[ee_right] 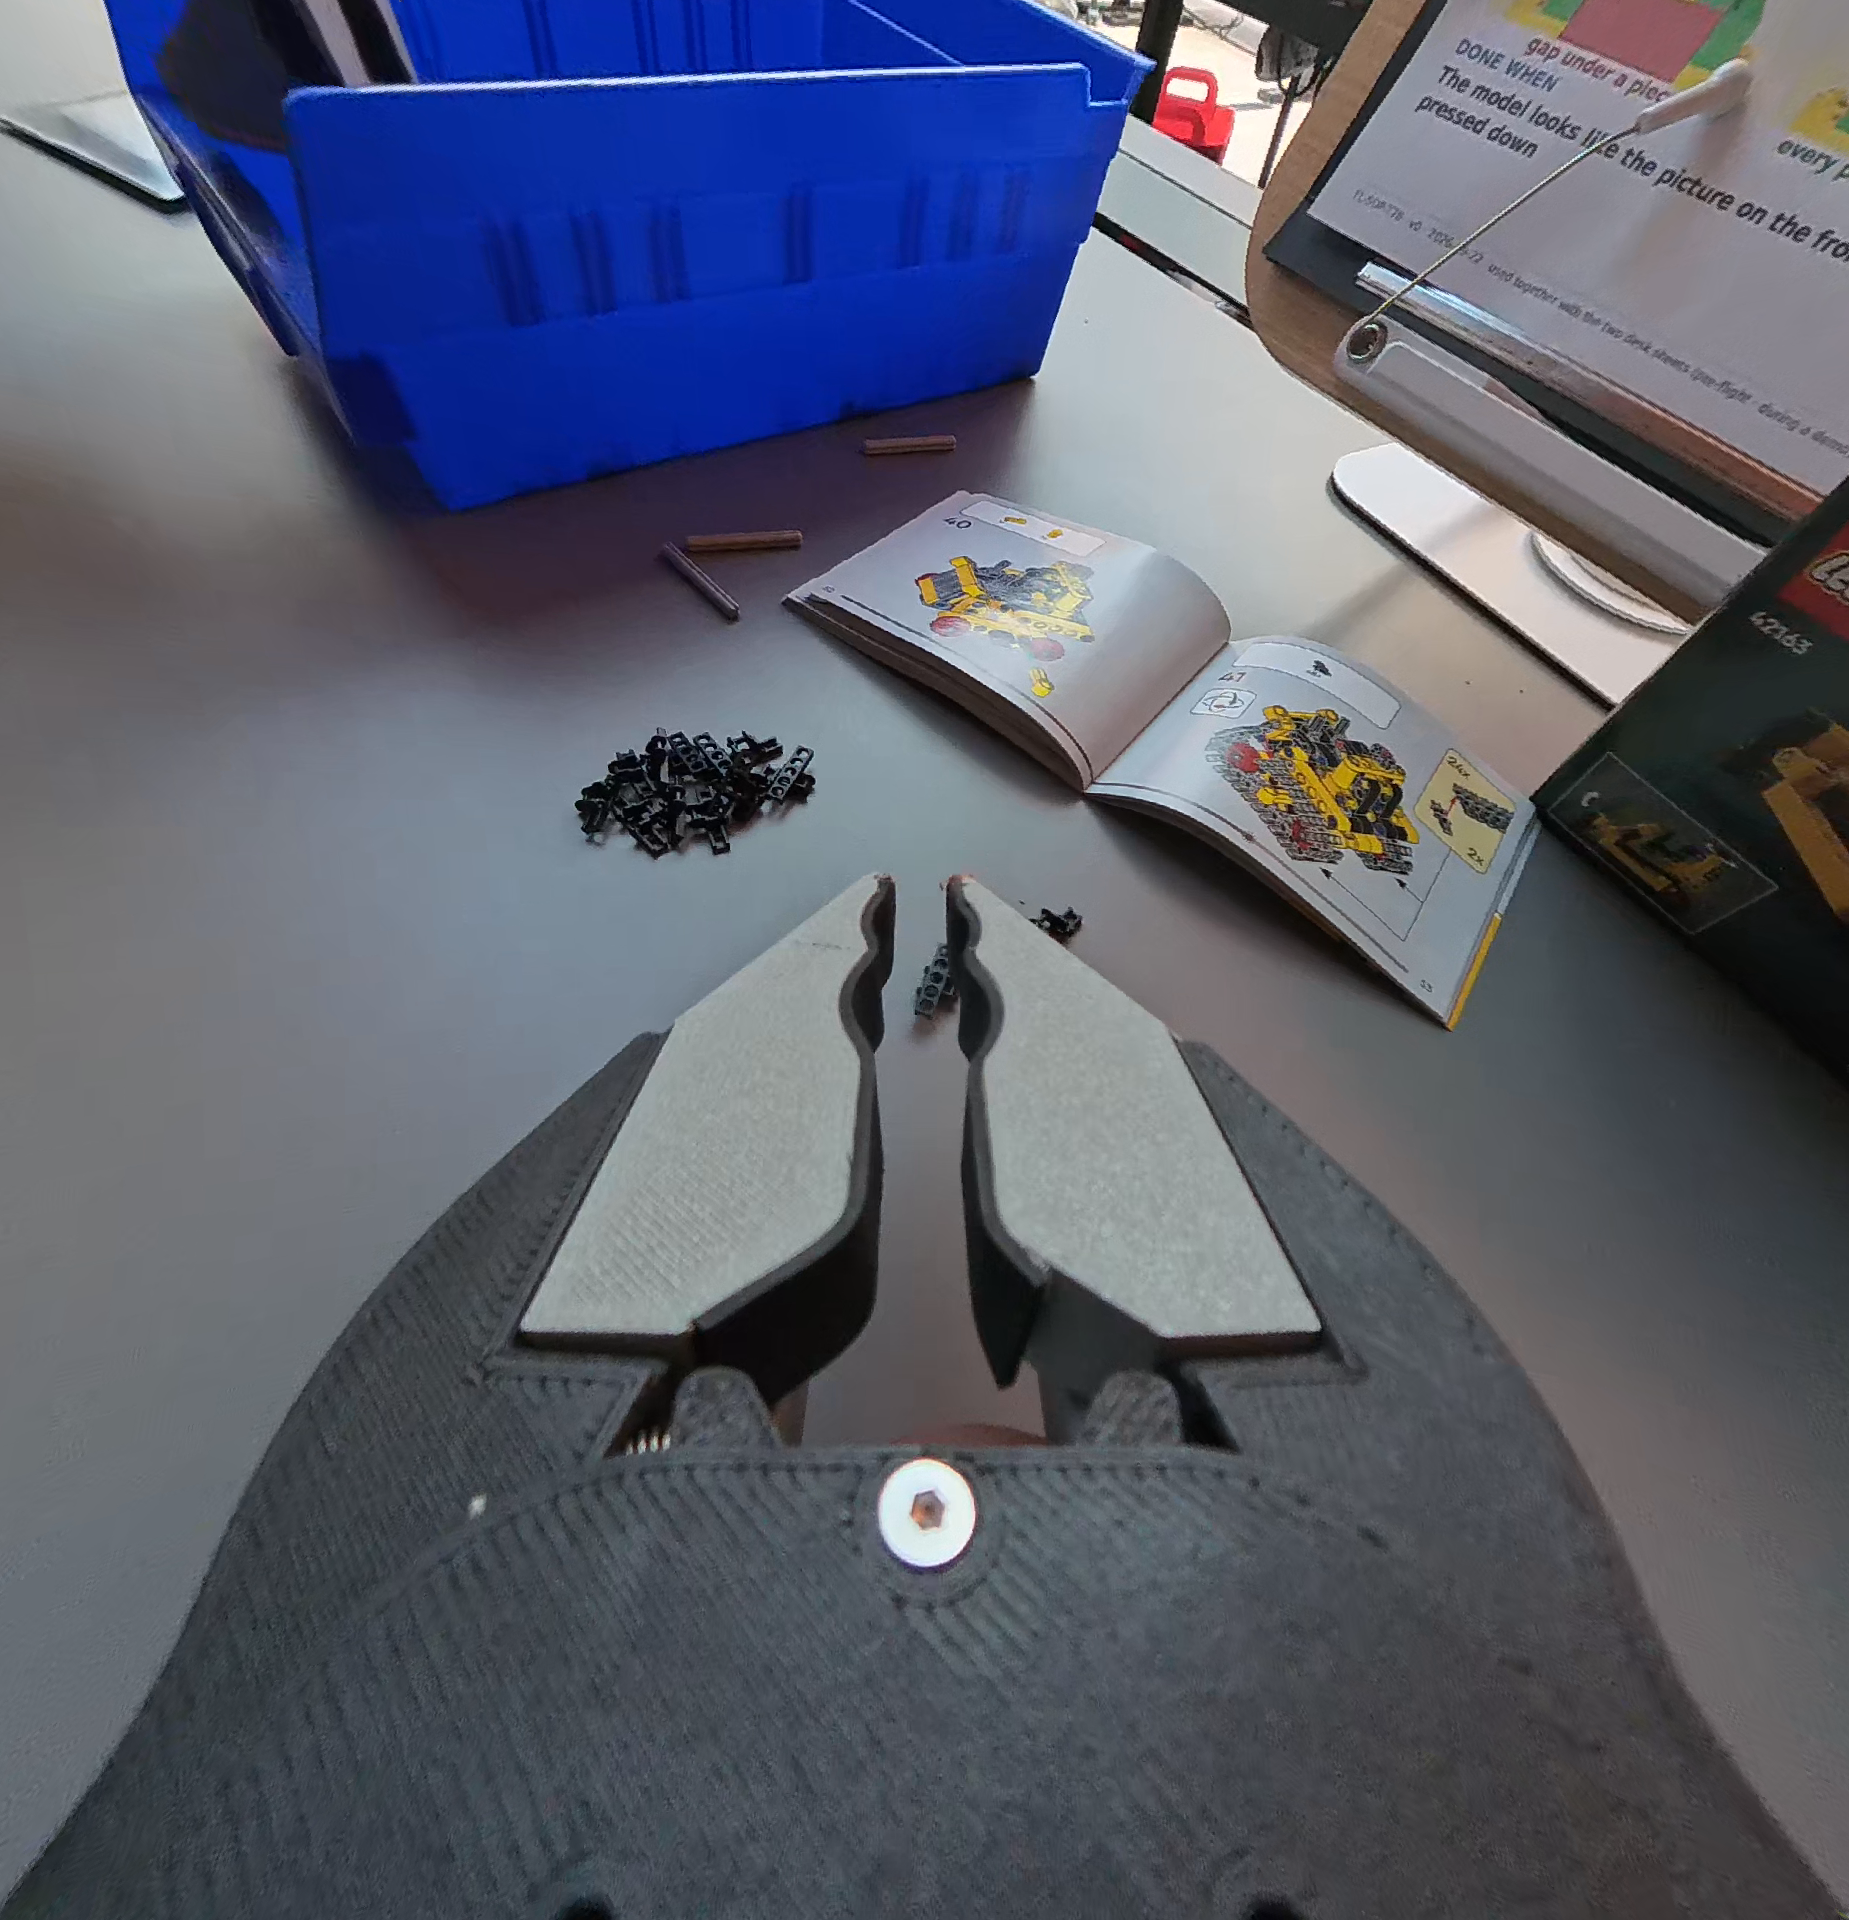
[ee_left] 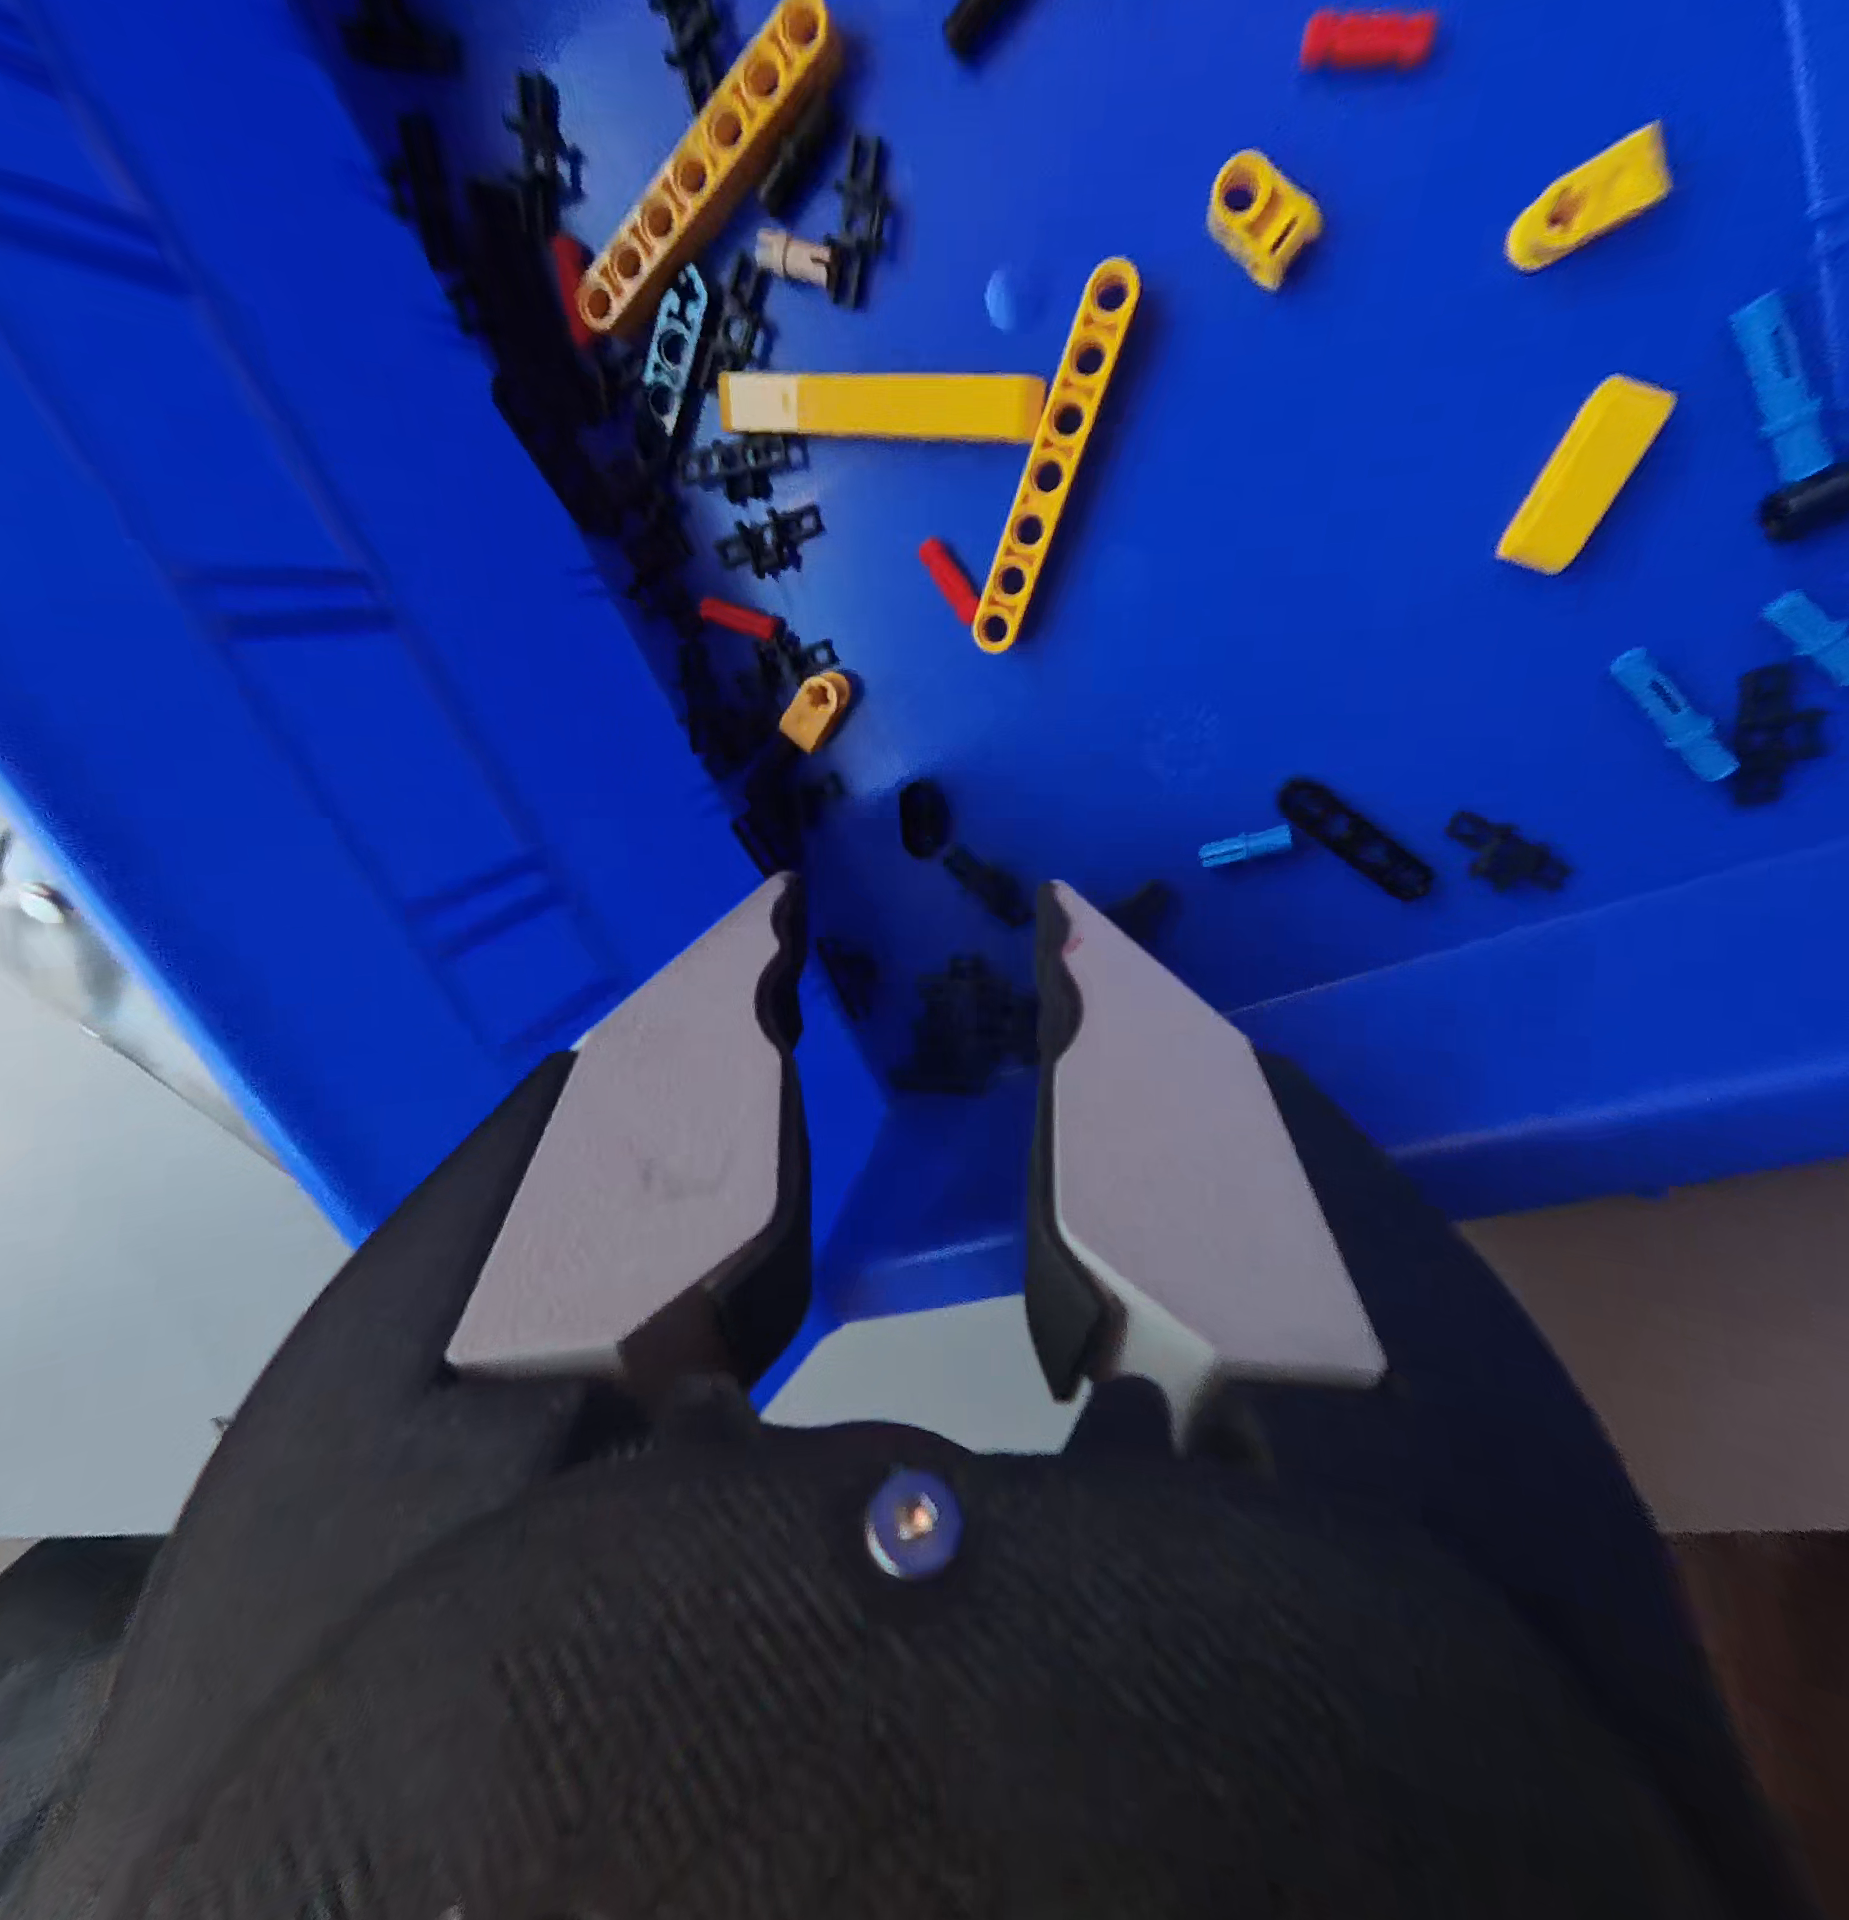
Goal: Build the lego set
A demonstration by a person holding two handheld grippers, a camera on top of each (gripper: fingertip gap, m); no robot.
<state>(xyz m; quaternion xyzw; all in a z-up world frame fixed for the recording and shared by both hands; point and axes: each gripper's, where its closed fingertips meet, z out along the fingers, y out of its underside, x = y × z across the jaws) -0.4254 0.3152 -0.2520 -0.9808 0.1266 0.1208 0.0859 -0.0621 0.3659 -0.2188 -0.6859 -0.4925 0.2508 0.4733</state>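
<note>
My left gripper [ee_left: 920,894] is open and empty above the near corner of a blue bin [ee_left: 276,623]. Inside lie loose pieces: a long yellow beam [ee_left: 1060,457], a thicker yellow beam [ee_left: 712,171], a yellow flat panel [ee_left: 878,405], blue pins [ee_left: 1777,384], red pins and many black track links [ee_left: 764,540] along the left wall. My right gripper [ee_right: 917,885] hovers low over the dark table, jaws a narrow gap apart. A small black link [ee_right: 935,982] shows through that gap beside the right finger. A pile of black track links [ee_right: 691,795] lies just ahead.
The blue bin [ee_right: 691,312] stands at the back of the table. An open instruction booklet [ee_right: 1159,707] lies to the right, the set's box [ee_right: 1751,790] beyond it. Thin brown axles [ee_right: 743,541] lie near the bin. A stand with a printed sheet [ee_right: 1626,208] is back right.
</note>
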